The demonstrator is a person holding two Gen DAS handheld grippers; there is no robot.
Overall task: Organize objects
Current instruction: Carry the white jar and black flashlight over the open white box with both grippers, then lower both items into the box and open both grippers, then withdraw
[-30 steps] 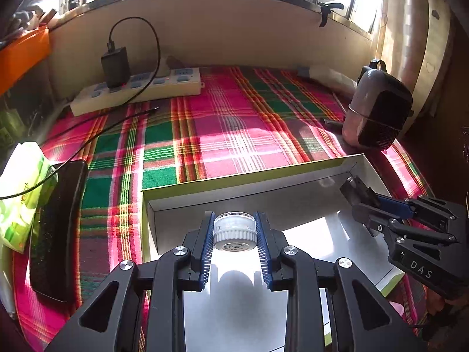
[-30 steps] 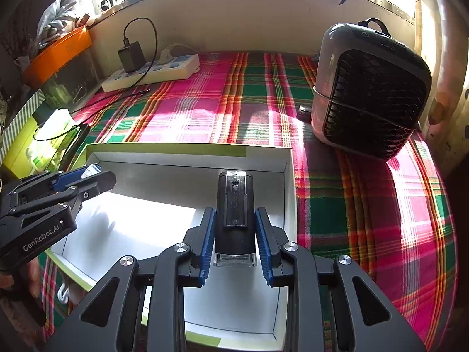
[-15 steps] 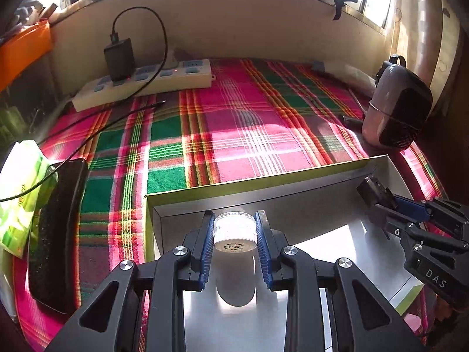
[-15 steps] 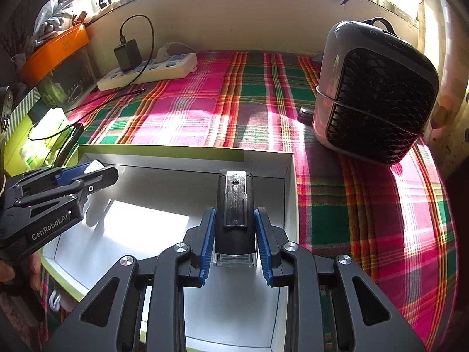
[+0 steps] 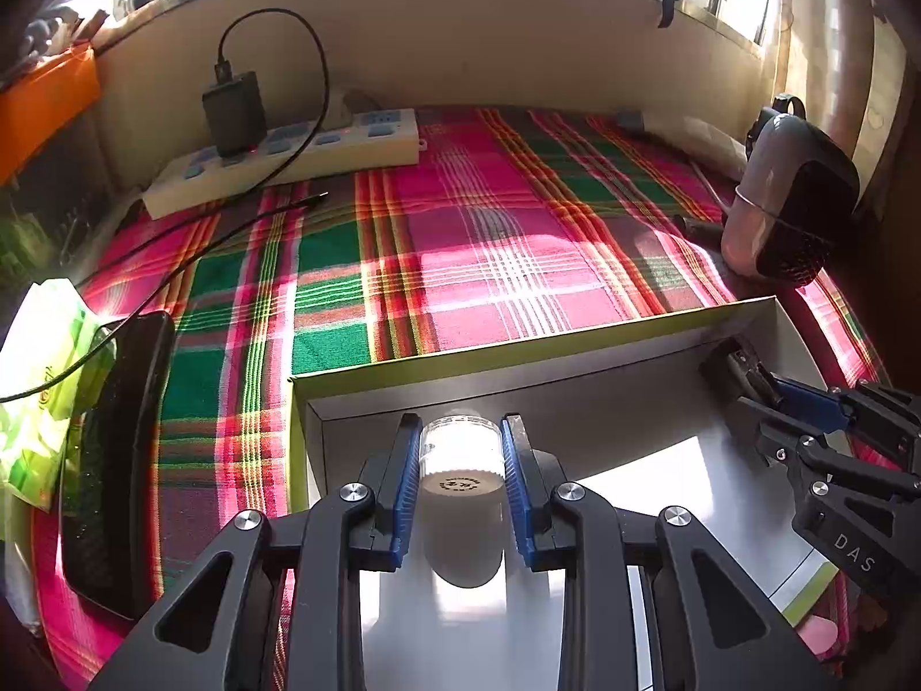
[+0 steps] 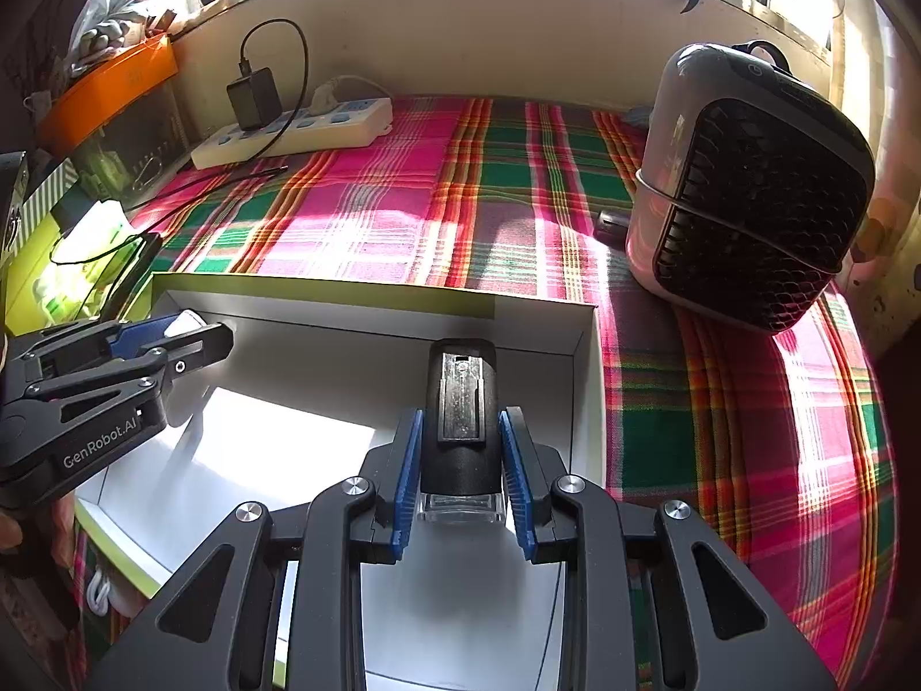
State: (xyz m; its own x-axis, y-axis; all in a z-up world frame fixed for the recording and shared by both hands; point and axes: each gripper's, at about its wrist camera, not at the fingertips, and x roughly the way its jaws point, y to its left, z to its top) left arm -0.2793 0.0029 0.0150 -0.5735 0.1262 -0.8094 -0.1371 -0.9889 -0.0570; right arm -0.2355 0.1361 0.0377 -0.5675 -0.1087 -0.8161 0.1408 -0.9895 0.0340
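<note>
A shallow white box with a yellow-green rim [image 5: 518,354] [image 6: 357,288] lies on the plaid cloth. My left gripper [image 5: 460,455] is shut on a small white round jar [image 5: 459,452], held over the box's far left corner. My right gripper [image 6: 459,449] is shut on a black oblong device with a clear base [image 6: 460,403], held over the box near its right wall. Each gripper shows in the other's view: the right one [image 5: 742,368] at the box's right side, the left one [image 6: 196,340] at its left side with the white jar between its blue pads.
A small grey and black fan [image 6: 748,184] stands right of the box. A white power strip [image 5: 282,164] with a black charger [image 5: 233,112] lies at the back. A black phone [image 5: 115,460] and a green packet [image 5: 40,380] lie left of the box.
In the left wrist view the jar now hangs lower and nearer the box's far left corner. The right gripper and its black device have hardly moved.
</note>
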